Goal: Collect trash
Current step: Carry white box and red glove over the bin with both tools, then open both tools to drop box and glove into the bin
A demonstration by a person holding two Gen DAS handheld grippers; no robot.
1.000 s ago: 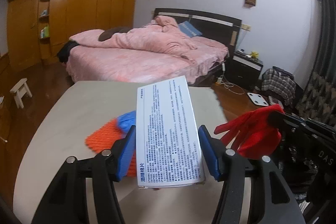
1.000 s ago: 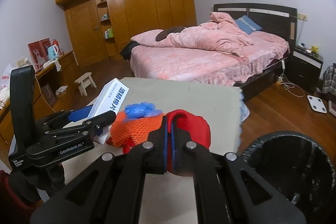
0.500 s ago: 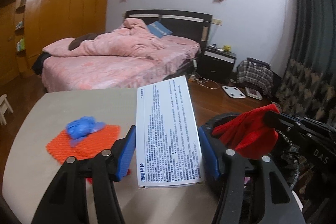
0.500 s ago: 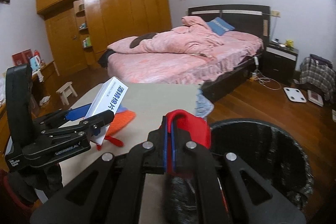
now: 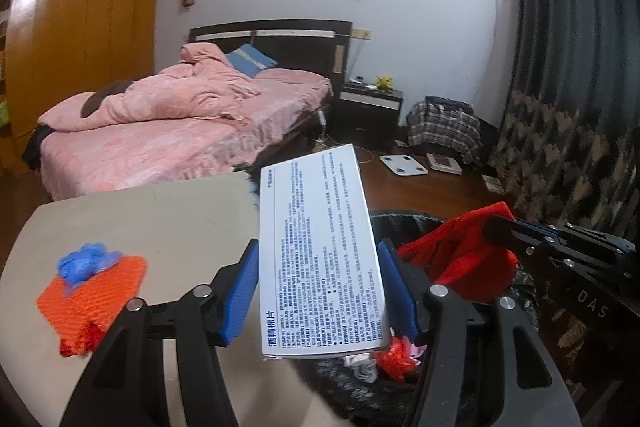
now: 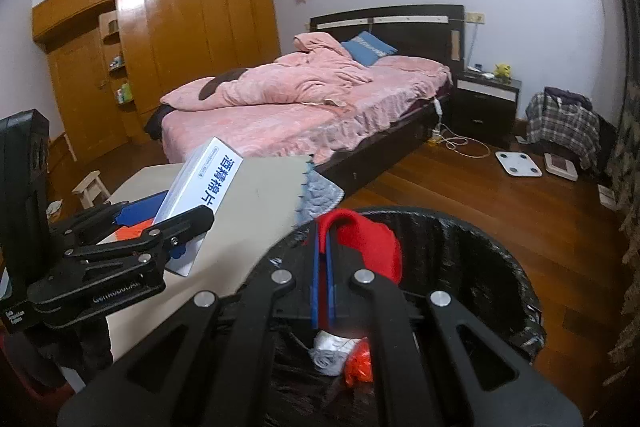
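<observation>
- Bed (image 6: pixel 304 115): pink bedding, rumpled, at 12 o'clock beyond the surface in both views; dark headboard behind it.
- Surface (image 5: pixel 160 219): beige top, occupying the 9 o'clock half of the left wrist view; its far corner sits just beside the bin.
- Bin (image 6: pixel 480 251): black-lined, round, open, at 5 o'clock in the right wrist view. Crumpled grey and orange-red scraps (image 6: pixel 352 359) lie inside it.
- Left hand-held gripper (image 5: pixel 318 287): jaws about half spread, blue pads pressed on both long sides of a white printed box (image 5: pixel 320 259). The box stands tilted, top leaning toward 1 o'clock, its lower end over the bin's near rim.
- Right hand-held gripper (image 6: pixel 323 255): jaws fully closed, pinching a red cloth item (image 6: pixel 372 243), which is folded over the fingertips and held above the bin opening. In the left wrist view the same item hangs at 3 o'clock, over the bin.
- Orange mesh piece (image 5: pixel 96 291): flat on the surface at 9 o'clock in the left wrist view, well apart from both grippers.
- Blue crumpled item (image 5: pixel 86 263): resting on the far corner of the orange mesh, touching it.
</observation>
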